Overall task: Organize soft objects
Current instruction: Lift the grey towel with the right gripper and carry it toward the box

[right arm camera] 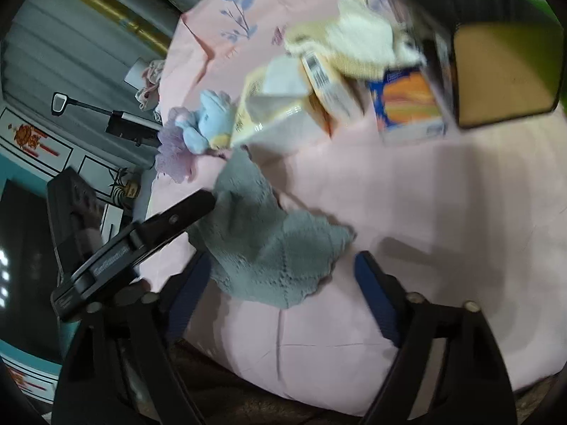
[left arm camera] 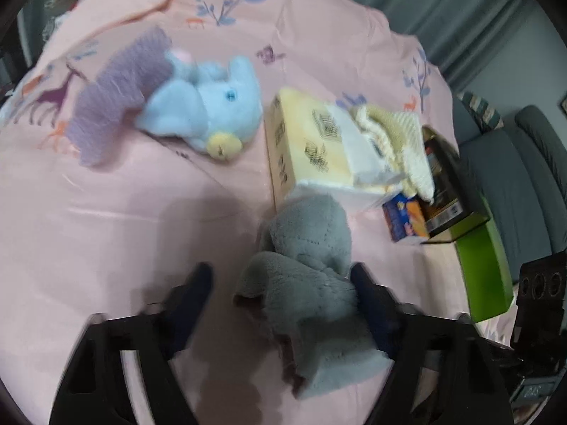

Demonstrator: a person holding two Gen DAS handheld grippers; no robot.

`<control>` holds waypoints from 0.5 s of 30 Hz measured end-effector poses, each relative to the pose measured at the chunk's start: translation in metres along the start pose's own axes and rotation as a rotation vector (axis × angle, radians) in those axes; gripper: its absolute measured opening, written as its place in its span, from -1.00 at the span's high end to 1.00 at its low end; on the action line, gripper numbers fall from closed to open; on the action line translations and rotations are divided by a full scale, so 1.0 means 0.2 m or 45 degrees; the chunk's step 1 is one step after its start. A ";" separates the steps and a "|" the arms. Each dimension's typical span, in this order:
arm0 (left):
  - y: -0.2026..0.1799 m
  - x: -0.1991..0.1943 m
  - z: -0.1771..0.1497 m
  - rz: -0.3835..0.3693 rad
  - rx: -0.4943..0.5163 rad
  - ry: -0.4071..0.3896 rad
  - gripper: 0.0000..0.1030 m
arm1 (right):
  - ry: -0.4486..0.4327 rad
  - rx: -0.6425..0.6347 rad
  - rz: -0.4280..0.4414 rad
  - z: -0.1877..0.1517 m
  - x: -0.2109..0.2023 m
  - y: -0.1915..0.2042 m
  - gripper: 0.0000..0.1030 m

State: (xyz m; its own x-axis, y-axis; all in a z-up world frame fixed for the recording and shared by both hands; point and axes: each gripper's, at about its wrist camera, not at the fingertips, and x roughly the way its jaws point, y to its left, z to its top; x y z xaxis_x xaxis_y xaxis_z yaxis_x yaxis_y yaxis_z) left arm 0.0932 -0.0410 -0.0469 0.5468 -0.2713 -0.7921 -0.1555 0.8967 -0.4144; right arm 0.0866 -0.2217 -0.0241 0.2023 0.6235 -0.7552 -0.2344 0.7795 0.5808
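The grey cloth point(left arm camera: 312, 283) lies crumpled on the pink sheet point(left arm camera: 124, 219), near the front edge; in my left view it sits between the left gripper's point(left arm camera: 283, 283) jaws, the right finger against the fabric, the left finger clear of it, so I read no grip. In my right view the cloth spreads to the left of the right gripper point(right arm camera: 283, 276); its left finger touches the cloth's edge, its jaws stand wide, nothing held. Behind the cloth: a tissue box point(left arm camera: 312, 145) with a cream knit point(left arm camera: 397, 134) draped over it; a blue plush point(left arm camera: 209, 106) beside a purple cloth point(left arm camera: 117, 95); a small blue-orange carton point(left arm camera: 405, 217); a dark box point(left arm camera: 446, 191).
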 end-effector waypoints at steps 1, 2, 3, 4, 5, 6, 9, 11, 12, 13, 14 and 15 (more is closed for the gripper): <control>0.00 0.02 -0.01 -0.009 0.002 0.022 0.23 | 0.006 0.014 0.018 0.00 0.03 0.00 -0.37; 0.01 0.04 -0.03 -0.020 0.008 0.046 0.30 | 0.018 0.040 0.039 0.00 0.06 -0.01 -0.33; 0.00 0.04 -0.05 -0.019 0.029 0.050 0.32 | 0.031 0.066 0.053 0.01 0.08 -0.02 -0.20; -0.01 0.03 -0.08 -0.001 0.067 0.037 0.39 | 0.049 0.110 0.089 0.01 0.11 -0.04 -0.09; -0.02 0.02 -0.10 0.006 0.088 0.034 0.42 | 0.071 0.158 0.129 0.01 0.14 -0.05 -0.05; -0.02 0.01 -0.12 -0.001 0.099 0.045 0.44 | 0.086 0.187 0.146 0.02 0.16 -0.07 0.01; -0.04 -0.01 -0.18 -0.053 0.118 0.077 0.45 | 0.101 0.226 0.198 0.02 0.21 -0.06 0.07; -0.07 -0.02 -0.22 -0.083 0.143 0.100 0.45 | 0.106 0.243 0.218 0.03 0.21 -0.04 0.06; -0.10 -0.02 -0.24 -0.105 0.156 0.109 0.45 | 0.111 0.254 0.229 0.04 0.21 -0.03 0.05; -0.12 -0.03 -0.25 -0.122 0.163 0.116 0.45 | 0.116 0.250 0.236 0.03 0.22 -0.02 0.04; -0.15 -0.03 -0.26 -0.144 0.170 0.120 0.45 | 0.119 0.245 0.236 0.04 0.22 -0.02 0.04; -0.18 -0.04 -0.27 -0.169 0.186 0.124 0.46 | 0.122 0.244 0.239 0.03 0.23 -0.01 0.05</control>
State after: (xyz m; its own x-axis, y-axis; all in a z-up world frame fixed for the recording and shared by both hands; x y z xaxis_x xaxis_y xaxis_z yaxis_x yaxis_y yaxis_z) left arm 0.0510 -0.0896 -0.0499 0.4717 -0.4167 -0.7771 0.0372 0.8899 -0.4546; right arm 0.1029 -0.1952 -0.0575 0.0791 0.7565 -0.6491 -0.0734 0.6538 0.7531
